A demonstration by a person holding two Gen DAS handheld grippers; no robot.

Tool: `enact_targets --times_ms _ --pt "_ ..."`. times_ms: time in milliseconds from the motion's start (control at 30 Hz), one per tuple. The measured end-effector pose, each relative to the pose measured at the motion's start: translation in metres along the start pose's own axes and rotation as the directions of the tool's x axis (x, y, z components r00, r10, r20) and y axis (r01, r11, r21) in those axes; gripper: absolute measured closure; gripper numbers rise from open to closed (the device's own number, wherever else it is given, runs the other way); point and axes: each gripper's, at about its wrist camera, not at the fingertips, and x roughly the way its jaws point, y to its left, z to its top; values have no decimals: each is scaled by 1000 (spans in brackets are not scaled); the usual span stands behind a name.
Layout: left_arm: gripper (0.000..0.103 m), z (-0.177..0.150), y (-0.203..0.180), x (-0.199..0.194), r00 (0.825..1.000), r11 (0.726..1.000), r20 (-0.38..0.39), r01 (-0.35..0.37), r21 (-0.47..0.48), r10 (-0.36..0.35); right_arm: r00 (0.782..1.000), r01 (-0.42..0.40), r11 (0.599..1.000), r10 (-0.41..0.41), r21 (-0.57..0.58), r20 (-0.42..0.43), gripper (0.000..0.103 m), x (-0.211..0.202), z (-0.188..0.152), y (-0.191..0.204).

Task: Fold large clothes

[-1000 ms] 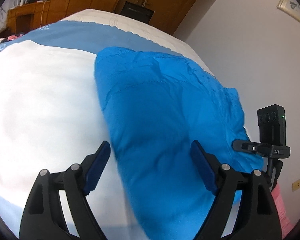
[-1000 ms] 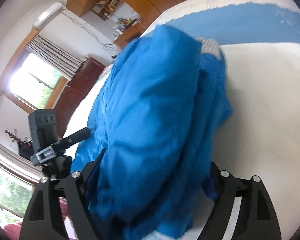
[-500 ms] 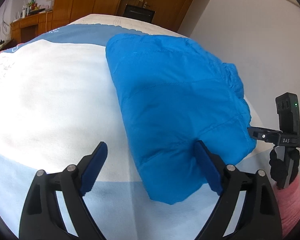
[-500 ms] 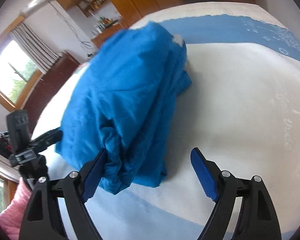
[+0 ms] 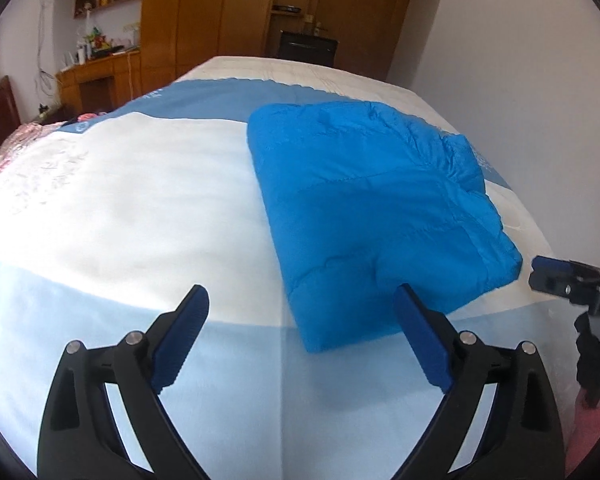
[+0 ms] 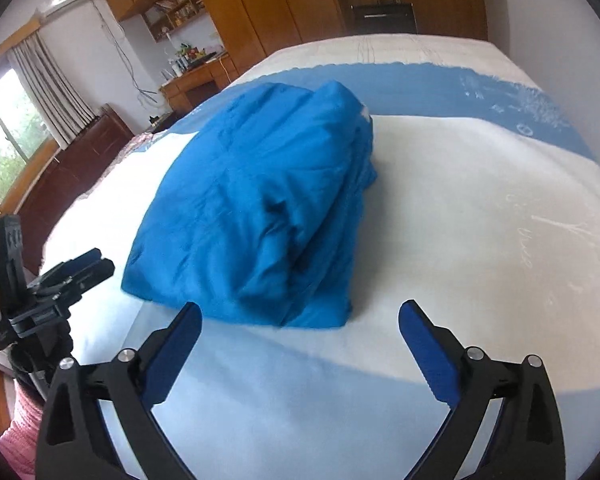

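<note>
A bright blue padded jacket (image 5: pixel 372 200) lies folded into a thick bundle on the white and blue bed cover (image 5: pixel 120 208). My left gripper (image 5: pixel 302 304) hovers just short of its near corner, jaws opening, nothing between them. In the right wrist view the same jacket (image 6: pixel 260 208) sits ahead of my right gripper (image 6: pixel 300 318), whose jaws are also opening wide and hold nothing. The right gripper (image 5: pixel 556 276) shows at the right edge of the left wrist view, and the left gripper (image 6: pixel 80 268) at the left edge of the right wrist view.
The bed cover (image 6: pixel 480 200) spreads wide around the jacket. Wooden wardrobes (image 5: pixel 220 12) and a cluttered desk (image 6: pixel 196 76) stand behind the bed. A window with curtains (image 6: pixel 40 92) is at the left. A pink sleeve (image 6: pixel 20 432) shows low at the left.
Both grippers let go of the blue jacket and drew back from it, jaws spreading wider. The jacket now lies free on the bed, farther ahead in both views.
</note>
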Motion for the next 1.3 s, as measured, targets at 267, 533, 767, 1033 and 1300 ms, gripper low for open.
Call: enact_targets --times_ms 267,533,767,1033,1300 --pt "7 -18 -12 -46 993 995 79 -87 42 83 996 66 997 -64 -33 62 4 -28 -25 43" --pt "6 -31 -14 -81 991 995 99 -96 32 92 997 35 998 -32 -46 69 4 -47 -38 58" --pt "6 -43 -26 -100 987 992 121 -114 54 107 996 17 999 -13 -51 84 4 -64 -51 66" --pt "6 -54 -33 -116 985 992 143 -108 67 98 995 9 998 -3 -63 95 4 -74 -60 72" --pt "6 -56 -29 -119 984 992 144 -111 55 102 996 12 998 -5 -68 90 4 -72 -61 74"
